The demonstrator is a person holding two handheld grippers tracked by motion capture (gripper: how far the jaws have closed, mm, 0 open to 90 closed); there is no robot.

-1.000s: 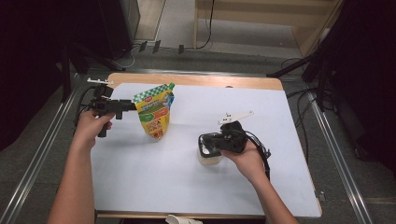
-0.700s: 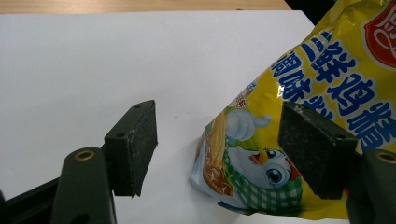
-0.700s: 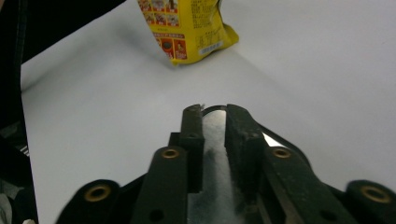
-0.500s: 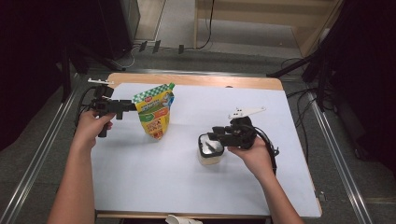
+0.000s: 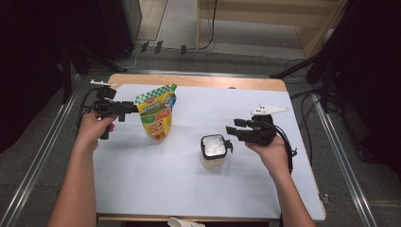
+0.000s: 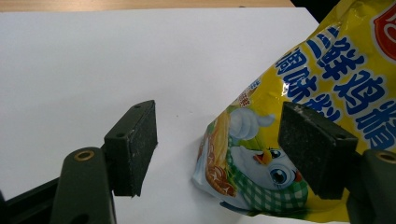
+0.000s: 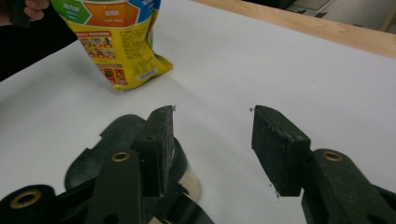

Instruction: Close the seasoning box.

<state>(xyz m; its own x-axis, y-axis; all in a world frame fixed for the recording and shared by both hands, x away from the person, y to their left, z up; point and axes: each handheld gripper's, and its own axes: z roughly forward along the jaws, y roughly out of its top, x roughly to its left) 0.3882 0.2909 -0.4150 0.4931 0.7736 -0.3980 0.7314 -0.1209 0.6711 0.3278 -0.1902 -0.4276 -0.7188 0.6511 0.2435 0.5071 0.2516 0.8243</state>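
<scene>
Right fingers just opening, empty, beside jar; left fingers spread (pouch between).

At the frame's left, the left gripper points right, jaws parted, forearm rising from below. At right, the right gripper points left, its jaws just opening, nothing between them.

The yellow pouch bore large blue Chinese characters reading 鲜鸡精 and 调味料. Small print on its back was too fine to read.
</scene>
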